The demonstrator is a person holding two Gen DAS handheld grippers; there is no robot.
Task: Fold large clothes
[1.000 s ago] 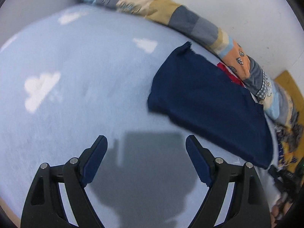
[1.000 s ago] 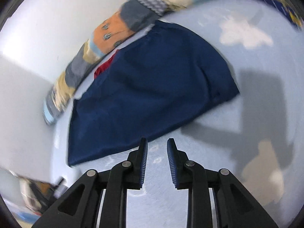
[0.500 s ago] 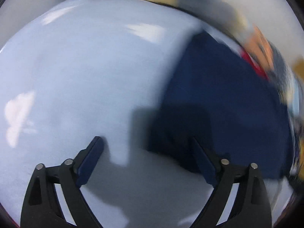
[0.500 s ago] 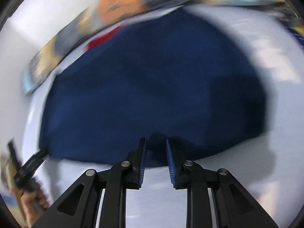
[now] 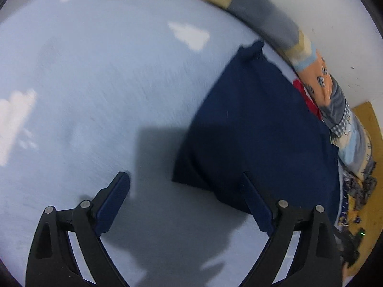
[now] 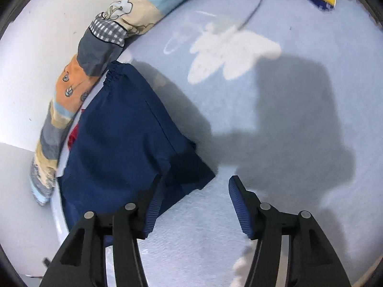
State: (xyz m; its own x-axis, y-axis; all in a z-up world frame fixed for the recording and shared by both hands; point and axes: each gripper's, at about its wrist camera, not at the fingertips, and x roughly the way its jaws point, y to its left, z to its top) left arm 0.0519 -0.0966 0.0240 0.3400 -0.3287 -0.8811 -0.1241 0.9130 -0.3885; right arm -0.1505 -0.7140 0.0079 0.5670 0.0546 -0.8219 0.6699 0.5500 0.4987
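- Both grippers now sit nearer the navy garment, which lies folded on the blue sheet beside the patchwork bolster.
- Right gripper has just been opening; its jaws straddle the garment's corner, gripping nothing.
- Left gripper is spread wide and empty.
- Judged: regrasp coming.

Folded navy blue cloth garment lies on light blue cloud-print bed sheet. Long patchwork fabric bolster runs behind it. Small red cloth piece sits between them.
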